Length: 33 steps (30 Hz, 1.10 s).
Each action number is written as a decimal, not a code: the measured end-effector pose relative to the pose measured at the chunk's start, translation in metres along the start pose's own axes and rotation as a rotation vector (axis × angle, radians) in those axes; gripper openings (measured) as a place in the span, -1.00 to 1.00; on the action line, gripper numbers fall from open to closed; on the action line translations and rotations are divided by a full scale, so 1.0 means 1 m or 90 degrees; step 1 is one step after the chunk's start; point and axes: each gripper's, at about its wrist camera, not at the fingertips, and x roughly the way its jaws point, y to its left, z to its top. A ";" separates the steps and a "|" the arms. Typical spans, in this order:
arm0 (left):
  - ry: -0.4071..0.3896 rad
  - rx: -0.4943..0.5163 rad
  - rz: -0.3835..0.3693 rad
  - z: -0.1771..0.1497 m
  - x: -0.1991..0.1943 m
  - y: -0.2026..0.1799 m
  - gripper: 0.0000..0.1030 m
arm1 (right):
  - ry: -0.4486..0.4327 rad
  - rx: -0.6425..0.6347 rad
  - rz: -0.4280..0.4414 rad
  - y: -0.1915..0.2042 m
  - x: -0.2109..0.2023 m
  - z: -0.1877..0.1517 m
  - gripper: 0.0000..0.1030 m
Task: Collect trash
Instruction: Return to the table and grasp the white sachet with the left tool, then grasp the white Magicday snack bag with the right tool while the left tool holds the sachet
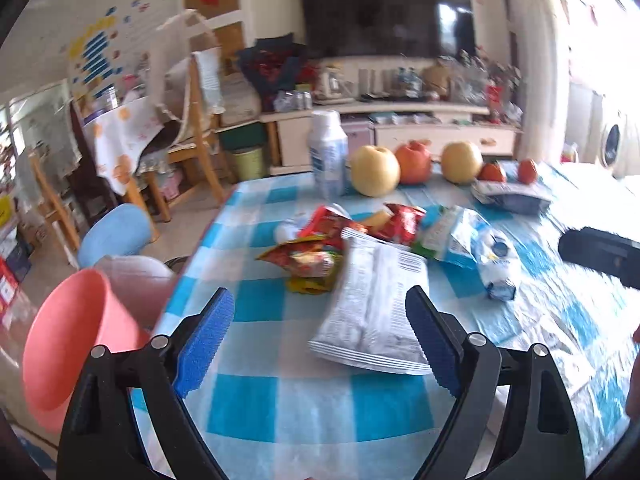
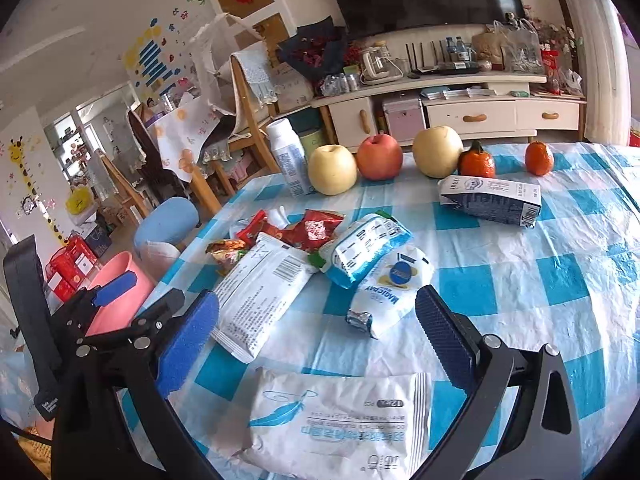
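Left tongs (image 1: 320, 320): jaws standing wide apart, gripping nothing, hovering over the bench's left edge and pointing down at the wrapper heap.

Right tongs (image 2: 316, 320): jaws likewise apart and empty, hanging over the near part of the bench (image 2: 520, 280), which is wearing a blue-and-white checked cloth.

Grey-white printed packet (image 1: 368, 308): lying flat just ahead of the left tongs, its near end sitting between the two pads without touching either. Its long axis is running from near to far, roughly in line with the tongs, so the pads are facing its long sides. The left hand is judged the nearer one for this item.

Red snack wrappers (image 1: 320, 236): crumpled in the heap's far part, toward the left edge.

Blue-and-white pouches (image 2: 368, 256): lying at the heap's right side, ahead of the right tongs.

Large white feather-print bag (image 2: 340, 420): lying at the near edge, under the right tongs.

Pink bin (image 1: 72, 340): standing off the bench's left edge, close beside the left tongs; judged the likely drop point.

Fruit row (image 2: 380, 156), bottle (image 2: 286, 156): sitting along the far edge, apparently not trash.
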 end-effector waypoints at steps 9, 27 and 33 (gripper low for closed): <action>0.097 0.139 -0.034 0.008 0.046 -0.052 0.69 | 0.035 0.034 -0.020 -0.039 0.011 0.016 0.92; 0.186 0.136 -0.008 0.017 0.099 -0.062 0.60 | 0.146 0.116 0.008 -0.065 0.075 0.010 0.45; 0.184 0.137 0.004 0.018 0.103 -0.064 0.50 | 0.154 0.080 -0.020 -0.060 0.087 0.009 0.44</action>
